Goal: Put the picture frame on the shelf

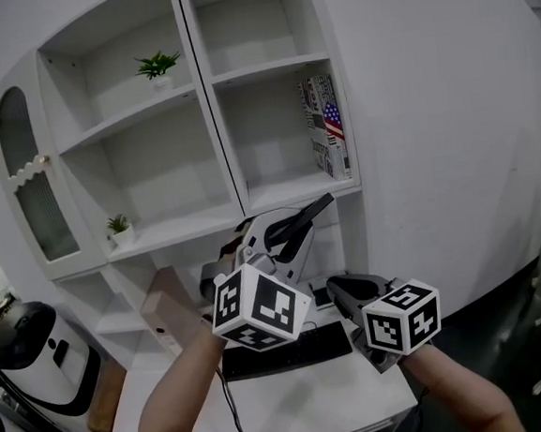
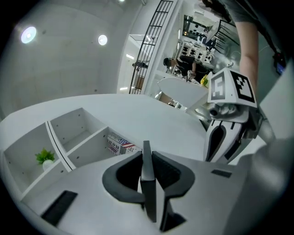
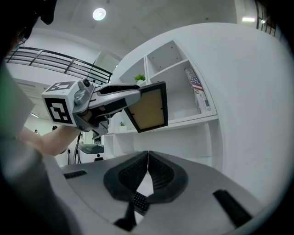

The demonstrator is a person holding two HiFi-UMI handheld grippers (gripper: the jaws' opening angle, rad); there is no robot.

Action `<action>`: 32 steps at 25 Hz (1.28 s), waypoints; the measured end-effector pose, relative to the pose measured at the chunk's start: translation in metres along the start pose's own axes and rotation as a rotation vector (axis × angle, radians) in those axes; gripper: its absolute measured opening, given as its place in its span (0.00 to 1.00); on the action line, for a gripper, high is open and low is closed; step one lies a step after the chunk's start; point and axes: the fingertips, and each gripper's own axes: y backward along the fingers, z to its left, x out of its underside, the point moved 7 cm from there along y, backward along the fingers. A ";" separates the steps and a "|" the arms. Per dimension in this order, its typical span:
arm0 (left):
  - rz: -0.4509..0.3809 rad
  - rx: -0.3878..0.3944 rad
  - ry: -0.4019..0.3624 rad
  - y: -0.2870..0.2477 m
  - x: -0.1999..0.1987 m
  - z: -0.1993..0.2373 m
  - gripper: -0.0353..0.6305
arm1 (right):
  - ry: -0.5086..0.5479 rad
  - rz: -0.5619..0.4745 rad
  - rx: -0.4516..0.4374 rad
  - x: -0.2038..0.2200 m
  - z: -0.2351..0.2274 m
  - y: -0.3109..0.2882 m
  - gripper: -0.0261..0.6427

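– Where is the frame [image 3: 149, 106]?
– The left gripper [image 2: 147, 159] pinches it, up in front of the white shelf [image 1: 292, 192]; the right gripper [image 3: 147, 158] is closed, empty, over the white desk [image 1: 305, 395].

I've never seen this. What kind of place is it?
Probably an office or lab staged like a home: white shelf unit with potted plants and books, keyboard on a desk.
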 end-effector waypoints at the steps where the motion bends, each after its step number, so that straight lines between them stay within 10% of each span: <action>1: -0.003 -0.001 -0.012 -0.002 -0.001 0.002 0.15 | 0.009 -0.007 0.000 -0.005 0.000 0.000 0.04; 15: -0.068 -0.035 -0.211 -0.033 -0.008 0.028 0.15 | 0.063 -0.034 -0.005 -0.034 -0.012 -0.016 0.04; 32: -0.090 0.040 -0.263 -0.090 0.030 0.014 0.15 | 0.043 -0.013 0.000 -0.023 -0.036 -0.041 0.04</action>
